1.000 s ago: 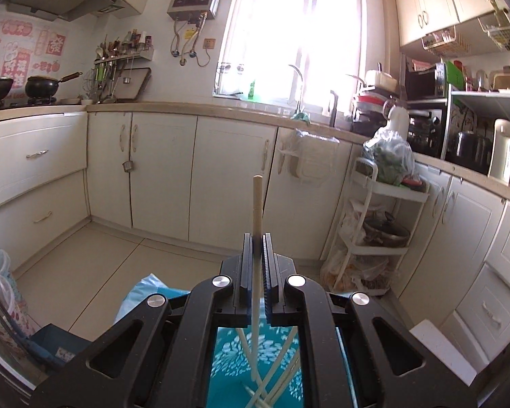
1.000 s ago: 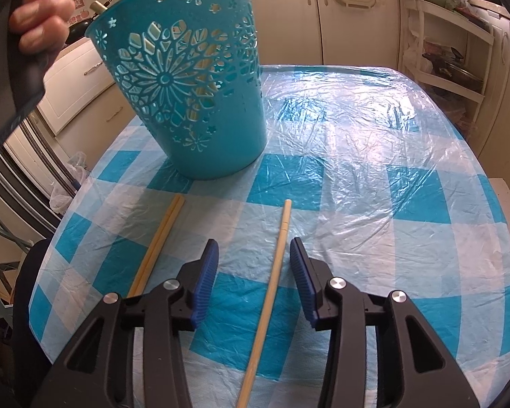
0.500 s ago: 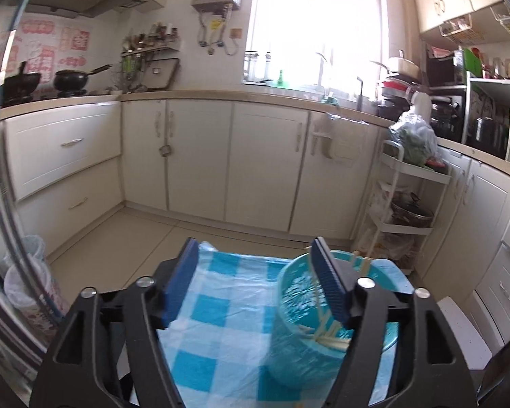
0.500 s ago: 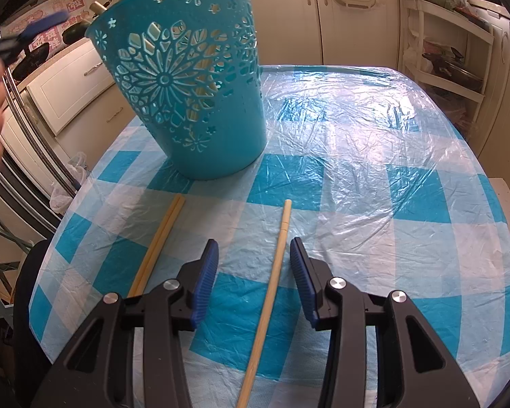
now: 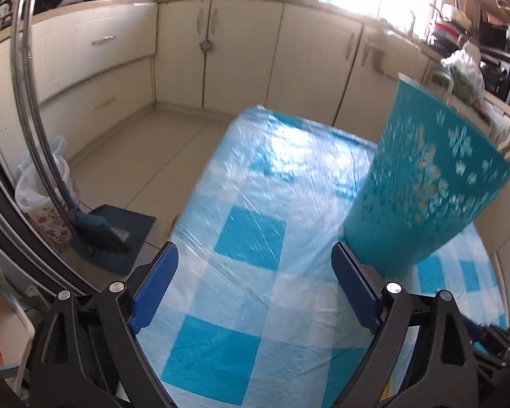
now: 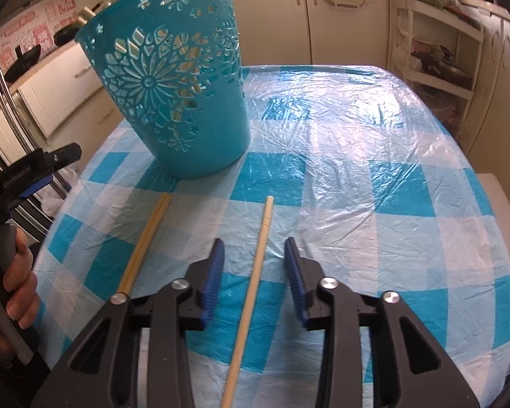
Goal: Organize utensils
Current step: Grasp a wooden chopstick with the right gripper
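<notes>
A teal cut-out basket (image 6: 173,85) stands on the blue checked tablecloth (image 6: 357,136), with chopstick ends (image 6: 85,13) poking over its rim. One pale chopstick (image 6: 265,217) lies on the cloth between the jaws of my right gripper (image 6: 254,248). The jaws are closing, and a gap still shows on both sides of the stick. A pair of chopsticks (image 6: 146,238) lies to its left. My left gripper (image 5: 255,258) hovers over the cloth (image 5: 248,238), left of the basket (image 5: 425,187). Its jaws are opening wide with nothing between them.
The left gripper (image 6: 34,166) and the hand holding it (image 6: 17,272) show at the table's left edge. A white shelf rack (image 6: 435,51) stands beyond the far right corner. A plastic bag (image 5: 40,187) and a dark mat (image 5: 119,234) are on the floor, beside cream cabinets (image 5: 221,51).
The left gripper let go of its chopstick over the basket, opened wide, and swung down to the basket's left. The right jaws narrowed around the single chopstick without shifting.
</notes>
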Motion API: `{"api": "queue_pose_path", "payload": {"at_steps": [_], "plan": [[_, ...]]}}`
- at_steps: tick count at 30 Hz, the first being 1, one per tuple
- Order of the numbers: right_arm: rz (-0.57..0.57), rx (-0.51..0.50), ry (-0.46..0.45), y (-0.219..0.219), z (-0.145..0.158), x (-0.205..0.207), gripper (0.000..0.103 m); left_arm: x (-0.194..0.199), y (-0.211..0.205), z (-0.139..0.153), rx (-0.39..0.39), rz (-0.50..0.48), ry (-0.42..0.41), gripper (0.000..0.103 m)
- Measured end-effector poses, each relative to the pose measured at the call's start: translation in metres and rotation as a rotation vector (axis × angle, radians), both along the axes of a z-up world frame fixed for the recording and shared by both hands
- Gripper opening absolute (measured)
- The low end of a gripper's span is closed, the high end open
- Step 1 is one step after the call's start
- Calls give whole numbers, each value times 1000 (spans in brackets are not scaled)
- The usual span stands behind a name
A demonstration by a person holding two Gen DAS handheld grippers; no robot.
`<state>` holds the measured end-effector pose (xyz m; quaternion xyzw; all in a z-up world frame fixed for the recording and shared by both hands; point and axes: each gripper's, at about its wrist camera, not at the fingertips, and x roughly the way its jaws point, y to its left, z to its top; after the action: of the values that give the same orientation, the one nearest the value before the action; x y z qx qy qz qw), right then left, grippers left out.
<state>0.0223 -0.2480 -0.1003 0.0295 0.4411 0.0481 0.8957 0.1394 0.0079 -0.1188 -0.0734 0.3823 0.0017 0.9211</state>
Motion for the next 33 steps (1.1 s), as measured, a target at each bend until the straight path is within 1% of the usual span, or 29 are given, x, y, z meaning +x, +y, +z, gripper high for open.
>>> {"api": "queue_pose_path", "payload": {"at_steps": [2,3,5,8,12,13,14,17,23,25,28,33], "plan": [[0,-35,0,0,-1,-1,15,0,-9,-7,15,-20,14,88],[7,-58,4,1,0,-1,14,1,-12,-9,23,-31,19,88],[21,-70,14,2,0,-2,13,2,-17,-12,40,-47,31,88],[44,-107,19,5,0,-2,14,5,-19,-14,42,-57,55,89],[46,-94,24,3,0,-1,13,6,-19,-17,40,-60,85,92],[46,-84,28,2,0,-1,9,6,-20,-18,44,-67,91,92],[45,-74,34,1,1,-1,8,6,-22,-18,48,-71,93,92],[41,-57,44,-1,1,0,8,6,-26,-18,60,-82,102,93],[52,-74,34,2,0,0,8,8,-32,-21,80,-97,129,94],[40,-48,41,-1,1,-1,6,9,-34,-23,87,-106,143,94],[20,34,38,-11,8,-4,6,11,-37,-27,94,-123,165,94],[17,143,-1,-28,29,-14,5,13,-42,-28,108,-137,178,94]]}}
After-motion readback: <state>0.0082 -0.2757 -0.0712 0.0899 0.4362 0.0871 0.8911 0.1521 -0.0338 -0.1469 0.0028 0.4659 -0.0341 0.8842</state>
